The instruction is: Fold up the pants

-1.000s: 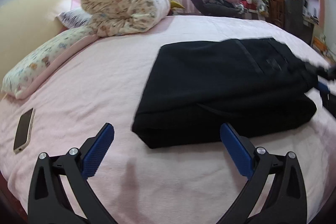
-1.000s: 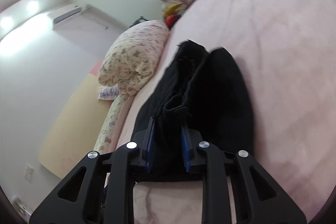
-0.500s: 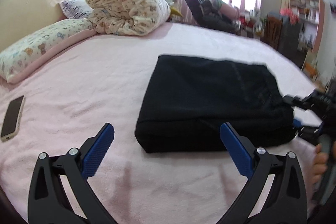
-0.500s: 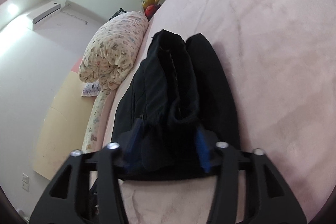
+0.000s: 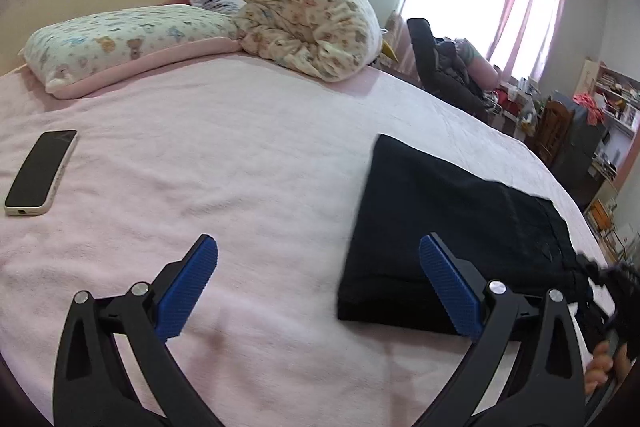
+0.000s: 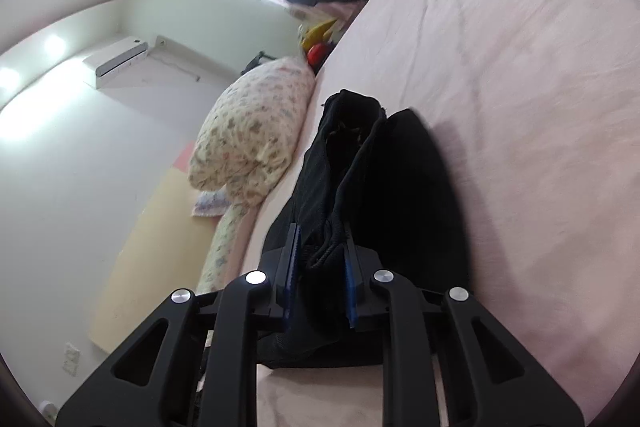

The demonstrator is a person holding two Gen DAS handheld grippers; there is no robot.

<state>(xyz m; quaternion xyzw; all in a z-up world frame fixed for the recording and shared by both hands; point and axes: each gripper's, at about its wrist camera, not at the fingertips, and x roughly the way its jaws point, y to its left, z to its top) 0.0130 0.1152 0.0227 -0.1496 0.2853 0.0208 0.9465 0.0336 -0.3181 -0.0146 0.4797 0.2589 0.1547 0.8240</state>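
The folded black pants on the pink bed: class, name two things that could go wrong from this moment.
1. The right hand-held gripper is closing on a bunched edge of the black pants; pulling on only some layers may undo the fold.
2. The left hand-held gripper is open beside the pants, pinning nothing, so the stack could slide across the pink blanket.

This is a lived-in bedroom in a home. A wide bed (image 5: 260, 163) with a pink cover fills the space, with a bear-print pillow (image 5: 120, 41), a rolled quilt (image 5: 308, 15) and a phone (image 5: 40, 173) lying on it. Pink curtains (image 5: 532, 11) hang at a bright window, cluttered shelves (image 5: 612, 99) stand in the corner, clothes are heaped on a chair (image 5: 444, 67), and a wall air conditioner (image 6: 120, 57) sits near the ceiling.
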